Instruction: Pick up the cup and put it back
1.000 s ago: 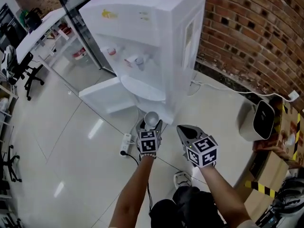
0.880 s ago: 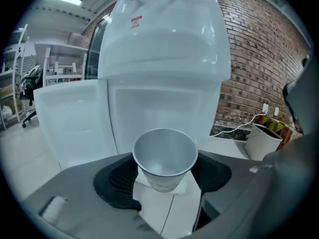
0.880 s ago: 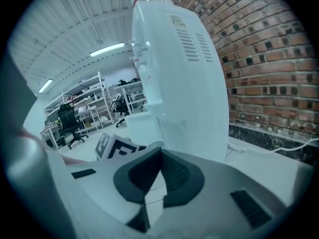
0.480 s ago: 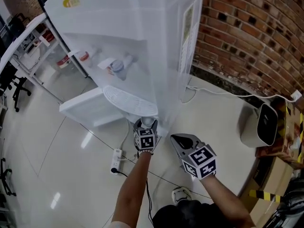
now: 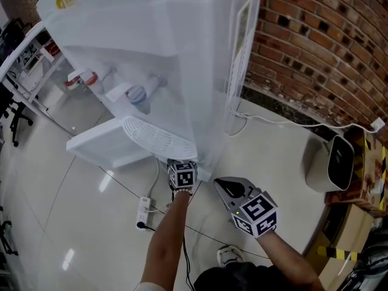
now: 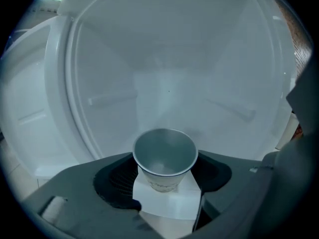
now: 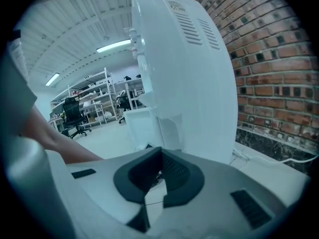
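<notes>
cup [image 6: 164, 156], clamped in left gripper [image 6: 167, 180] at tray's [image 5: 156, 139] 6 o'clock, risked buckling if squeezed; right gripper [image 7: 155, 179] seemingly closed.

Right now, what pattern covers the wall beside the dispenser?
Wall: red-brown brick; head view shows it best.

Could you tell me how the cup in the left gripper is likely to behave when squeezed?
The cup looks thin-walled and empty, so probably light and easily crushed. Its tapered sides might let it slip in the left gripper.
</notes>
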`<state>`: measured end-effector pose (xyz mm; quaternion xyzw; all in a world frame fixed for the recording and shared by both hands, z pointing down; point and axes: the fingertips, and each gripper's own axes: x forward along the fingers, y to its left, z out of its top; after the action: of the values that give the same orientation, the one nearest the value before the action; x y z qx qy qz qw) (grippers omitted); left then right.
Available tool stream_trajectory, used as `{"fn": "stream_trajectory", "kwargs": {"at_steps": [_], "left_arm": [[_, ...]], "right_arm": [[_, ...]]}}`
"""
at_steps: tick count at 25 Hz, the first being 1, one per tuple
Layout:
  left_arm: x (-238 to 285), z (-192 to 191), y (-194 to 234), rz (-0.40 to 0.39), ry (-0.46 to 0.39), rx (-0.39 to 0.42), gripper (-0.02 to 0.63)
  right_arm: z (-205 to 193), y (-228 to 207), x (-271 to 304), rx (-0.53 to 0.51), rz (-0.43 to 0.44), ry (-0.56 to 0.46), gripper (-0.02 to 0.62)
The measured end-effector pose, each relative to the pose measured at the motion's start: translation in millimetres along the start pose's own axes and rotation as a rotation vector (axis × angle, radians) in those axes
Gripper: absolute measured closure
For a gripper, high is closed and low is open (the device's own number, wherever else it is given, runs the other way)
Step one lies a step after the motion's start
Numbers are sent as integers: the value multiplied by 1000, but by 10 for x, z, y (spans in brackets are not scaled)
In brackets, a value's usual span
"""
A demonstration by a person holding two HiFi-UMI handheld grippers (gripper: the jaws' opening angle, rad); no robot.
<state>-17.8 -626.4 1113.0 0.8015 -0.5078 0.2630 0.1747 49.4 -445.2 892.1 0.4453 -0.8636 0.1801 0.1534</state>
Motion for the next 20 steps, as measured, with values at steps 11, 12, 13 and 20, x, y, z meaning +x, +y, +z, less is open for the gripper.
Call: {"fn": "stream_trajectory", "kwargs": {"at_steps": [11,12,13,20], "left_arm": [[115,-34,-10,-40,6,-1,254],[118,-66,-19,-46,15,-5,240],[123,-104,-26,-52,27,-13,227],[66,-122,-57,-95,29,-29,127]], "right_arm": [[58,44,-29,-23,1,-12,584],[74,53,-30,-25,2,-15,584],[94,66,-32,-28,3,-19,586],[175,170,-37,-49,10,-36,586]]}}
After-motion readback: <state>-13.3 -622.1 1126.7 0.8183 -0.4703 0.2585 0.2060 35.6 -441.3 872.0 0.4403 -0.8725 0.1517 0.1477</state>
